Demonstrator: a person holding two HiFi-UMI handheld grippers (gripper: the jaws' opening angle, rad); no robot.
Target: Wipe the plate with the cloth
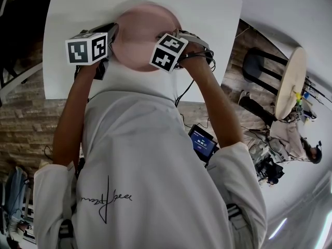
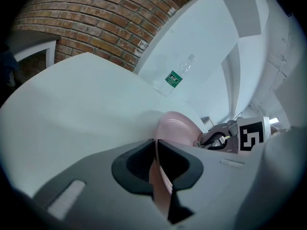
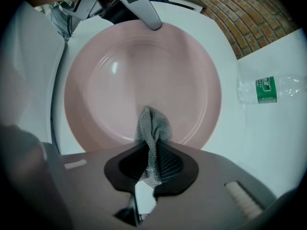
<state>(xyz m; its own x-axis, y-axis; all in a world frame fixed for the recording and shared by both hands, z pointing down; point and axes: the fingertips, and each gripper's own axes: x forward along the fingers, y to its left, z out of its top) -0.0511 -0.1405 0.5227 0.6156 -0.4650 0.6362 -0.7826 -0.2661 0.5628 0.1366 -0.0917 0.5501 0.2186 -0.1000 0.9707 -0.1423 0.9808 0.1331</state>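
**Q:** where's the round pink plastic plate (image 3: 144, 75) held?

**A:** Its rim's clamped in the left gripper (image 2: 157, 152), over the white table's (image 2: 72, 104) near edge. The grey knitted cloth's (image 3: 154, 126) pinched in the right gripper (image 3: 151, 164). Plate's judged light, stiff, slippery.

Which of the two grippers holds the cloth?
The right gripper: the grey cloth is pinched between its jaws, over the plate. The left gripper clamps the plate's rim instead.
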